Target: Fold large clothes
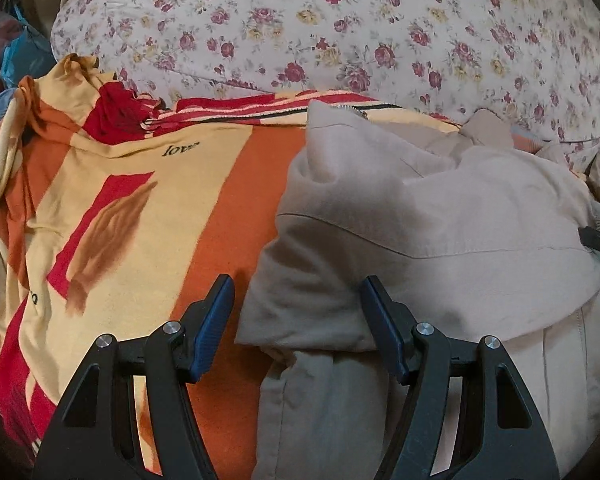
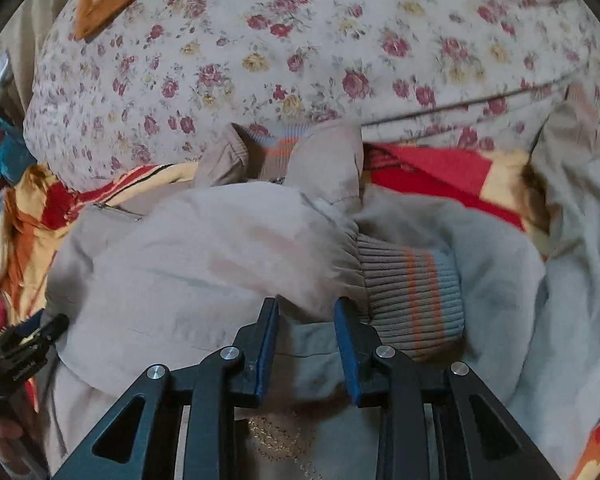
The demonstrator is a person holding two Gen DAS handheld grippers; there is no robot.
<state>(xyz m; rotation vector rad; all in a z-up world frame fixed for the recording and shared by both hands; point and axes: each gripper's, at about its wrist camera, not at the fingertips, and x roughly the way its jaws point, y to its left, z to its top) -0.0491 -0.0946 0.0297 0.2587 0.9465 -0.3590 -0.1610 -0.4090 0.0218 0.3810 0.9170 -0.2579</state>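
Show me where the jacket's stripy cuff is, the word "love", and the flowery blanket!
stripy cuff (image 2: 410,286): right wrist view, on its ribbed knit.
word "love" (image 1: 181,148): left wrist view, on the black letters.
flowery blanket (image 1: 340,28): left wrist view, on bare rose-print fabric.

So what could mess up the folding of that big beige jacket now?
The folded beige jacket looks puffy, so it might spring open. Its ribbed knit cuff with the orange stripe lies beside the right gripper, whose jaws could snag it. The orange, yellow and red blanket underneath is rumpled and may drag along.
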